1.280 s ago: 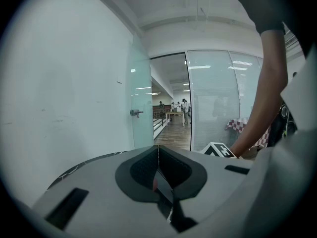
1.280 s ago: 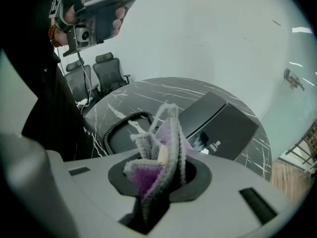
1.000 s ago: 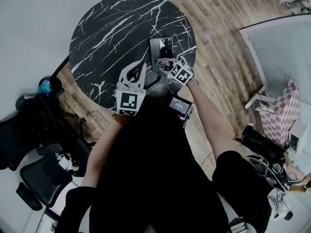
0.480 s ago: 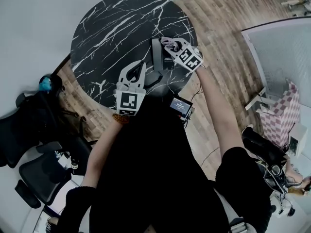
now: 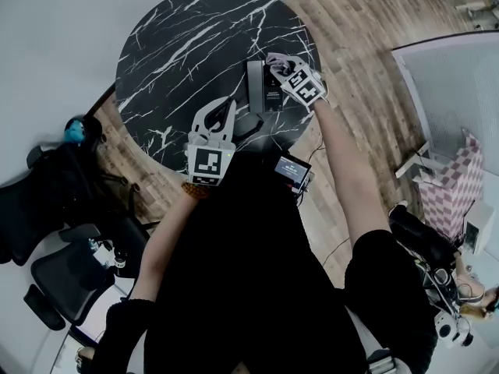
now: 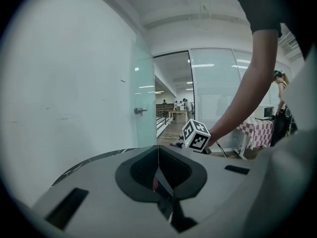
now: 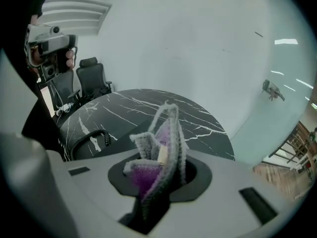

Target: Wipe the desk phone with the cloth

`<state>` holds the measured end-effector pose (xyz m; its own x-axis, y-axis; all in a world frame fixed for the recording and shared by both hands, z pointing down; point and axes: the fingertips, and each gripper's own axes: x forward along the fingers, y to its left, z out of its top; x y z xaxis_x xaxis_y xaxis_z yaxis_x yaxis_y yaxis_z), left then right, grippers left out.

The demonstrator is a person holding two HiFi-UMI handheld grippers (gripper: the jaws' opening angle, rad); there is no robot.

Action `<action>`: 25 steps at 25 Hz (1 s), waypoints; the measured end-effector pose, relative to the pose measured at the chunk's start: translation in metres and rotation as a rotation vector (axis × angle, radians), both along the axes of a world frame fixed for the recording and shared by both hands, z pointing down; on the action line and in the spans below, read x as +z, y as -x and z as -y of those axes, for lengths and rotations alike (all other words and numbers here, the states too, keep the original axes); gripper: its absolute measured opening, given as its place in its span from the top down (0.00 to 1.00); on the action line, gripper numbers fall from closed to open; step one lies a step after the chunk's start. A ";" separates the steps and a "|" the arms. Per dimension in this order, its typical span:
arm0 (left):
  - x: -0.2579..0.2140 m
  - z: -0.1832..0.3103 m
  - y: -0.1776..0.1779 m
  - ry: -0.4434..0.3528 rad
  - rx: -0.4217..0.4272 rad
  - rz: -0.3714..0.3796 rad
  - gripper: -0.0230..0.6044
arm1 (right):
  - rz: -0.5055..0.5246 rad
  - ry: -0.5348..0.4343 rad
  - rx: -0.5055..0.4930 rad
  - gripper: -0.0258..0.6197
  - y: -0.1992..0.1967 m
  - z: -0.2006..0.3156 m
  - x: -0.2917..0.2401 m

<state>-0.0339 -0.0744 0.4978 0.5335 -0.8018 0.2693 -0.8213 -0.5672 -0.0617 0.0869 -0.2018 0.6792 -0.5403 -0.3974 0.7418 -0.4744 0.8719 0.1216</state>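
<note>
While the right hand-held gripper pinches the cloth over the phone, the left hand-held gripper hangs closed — empty — above the worktop.

We find even, diffuse indoor light throughout; colours are muted and the head view is rather dim. Ceiling strip lights beyond the glass door are the only sources seen, and one is mirrored as a bright streak at the right gripper view's edge. The black marble bench shows a soft sheen, with neither hard glare nor sharp shadows. Fisheye bending curves the floorboards near the edges. Both gripper views carry a dark round vignette. The cloth is in focus.
</note>
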 end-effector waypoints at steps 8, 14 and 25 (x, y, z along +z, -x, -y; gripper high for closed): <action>0.002 -0.001 -0.003 0.004 0.013 0.002 0.94 | -0.009 0.018 -0.036 0.80 0.000 -0.016 0.009; 0.003 -0.001 -0.005 0.005 0.020 0.004 0.94 | 0.014 0.049 -0.046 0.81 -0.001 -0.032 0.016; 0.002 -0.002 -0.008 0.000 0.030 0.003 0.94 | -0.014 0.066 -0.087 0.81 -0.001 -0.058 0.028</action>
